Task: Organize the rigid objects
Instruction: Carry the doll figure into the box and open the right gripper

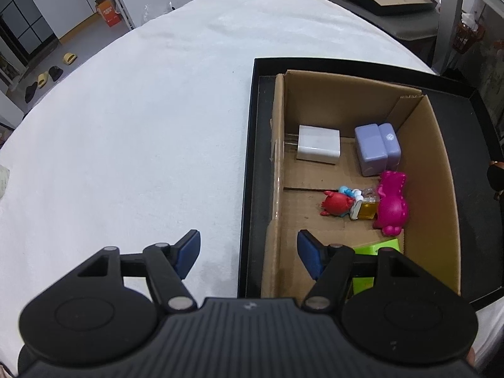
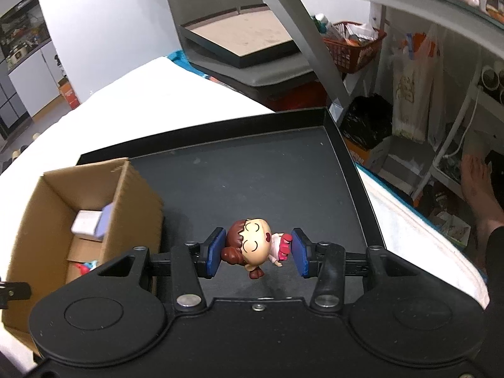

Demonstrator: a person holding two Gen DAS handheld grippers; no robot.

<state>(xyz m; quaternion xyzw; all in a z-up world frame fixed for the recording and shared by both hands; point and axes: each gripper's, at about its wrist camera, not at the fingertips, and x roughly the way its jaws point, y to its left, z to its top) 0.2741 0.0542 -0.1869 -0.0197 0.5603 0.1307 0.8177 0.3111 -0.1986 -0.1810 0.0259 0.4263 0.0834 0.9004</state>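
Observation:
A cardboard box stands in a black tray on the white table. In it lie a white charger, a lilac block, a red crab toy, a small amber bottle, a magenta toy and a green block. My left gripper is open and empty over the box's near left wall. My right gripper is shut on a girl figurine with brown hair, held sideways above the black tray, right of the box.
The white cloth-covered table stretches left of the tray. A shelf frame, a red basket and bags stand beyond the table's right edge. A person's bare foot shows at far right.

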